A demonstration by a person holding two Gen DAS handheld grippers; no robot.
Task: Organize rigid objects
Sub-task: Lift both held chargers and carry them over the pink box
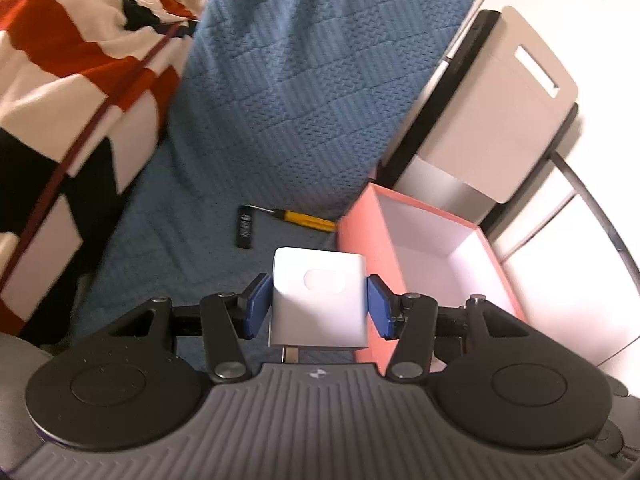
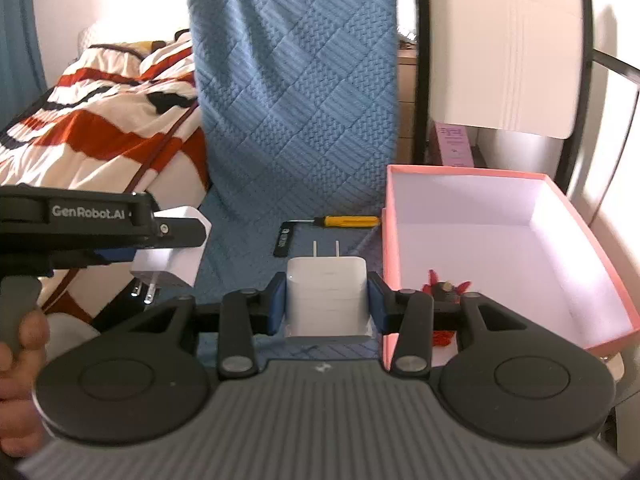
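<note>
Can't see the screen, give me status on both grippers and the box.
Left gripper shut on white charger. Right gripper shut on white plug adapter. Pink box open, path clear.

Between the left gripper's [image 1: 319, 307] pads: one charger [image 1: 319, 300], prongs toward the camera; between the right gripper's [image 2: 327, 303] pads: another charger [image 2: 326, 294], prongs pointing away. Ahead on the blanket [image 2: 296, 92]: a stick [image 2: 283, 243] with a screwdriver [image 2: 348, 221] just behind, box [image 2: 560, 312] to the right. In the box's near corner: a small toy [image 2: 442, 292].

Blue quilted cover [image 2: 296, 92], red-white-black striped bedding [image 1: 80, 60], white chair back [image 2: 508, 52]
</note>
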